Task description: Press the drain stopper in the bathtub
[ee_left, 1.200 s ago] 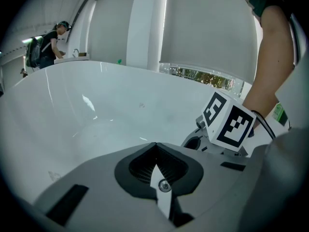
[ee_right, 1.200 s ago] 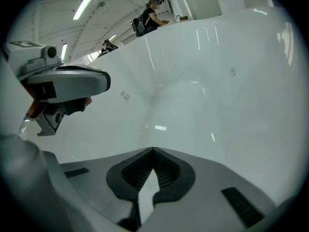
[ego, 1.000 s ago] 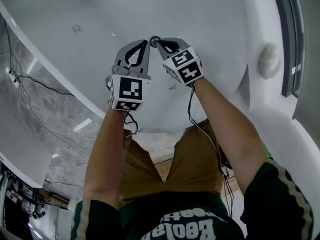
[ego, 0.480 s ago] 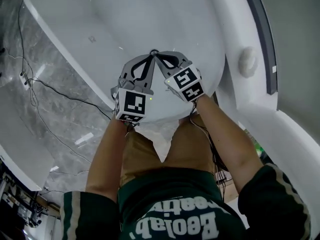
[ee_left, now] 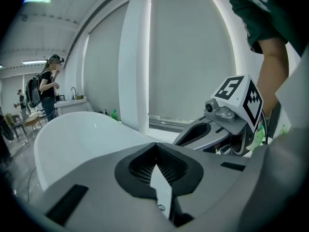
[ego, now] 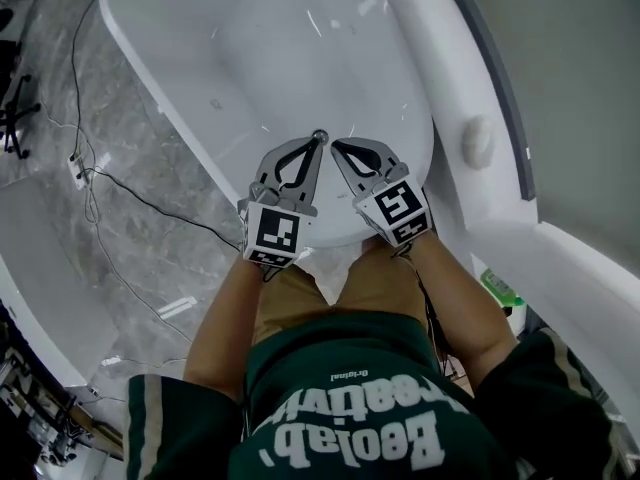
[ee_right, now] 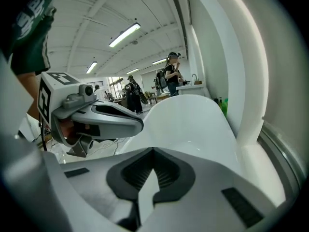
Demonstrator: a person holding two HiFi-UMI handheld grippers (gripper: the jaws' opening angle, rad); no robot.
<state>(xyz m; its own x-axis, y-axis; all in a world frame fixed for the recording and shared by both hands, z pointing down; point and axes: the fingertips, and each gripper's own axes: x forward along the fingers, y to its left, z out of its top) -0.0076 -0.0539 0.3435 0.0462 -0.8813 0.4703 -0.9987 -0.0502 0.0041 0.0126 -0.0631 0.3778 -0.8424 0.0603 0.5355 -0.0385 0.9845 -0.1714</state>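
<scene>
Two grippers are hovering side by side over the white bathtub (ego: pixel 150 73), the left gripper (ego: pixel 316 145) and the right gripper (ego: pixel 337 147) each closing its jaws on nothing. The drain stopper (ego: pixel 320 135) is showing just past their tips (contact unclear).

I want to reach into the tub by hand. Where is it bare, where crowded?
The tub floor beyond the drain stopper is bare. The near end is crowded: left gripper and right gripper, both shut and empty, sit by the stopper.
</scene>
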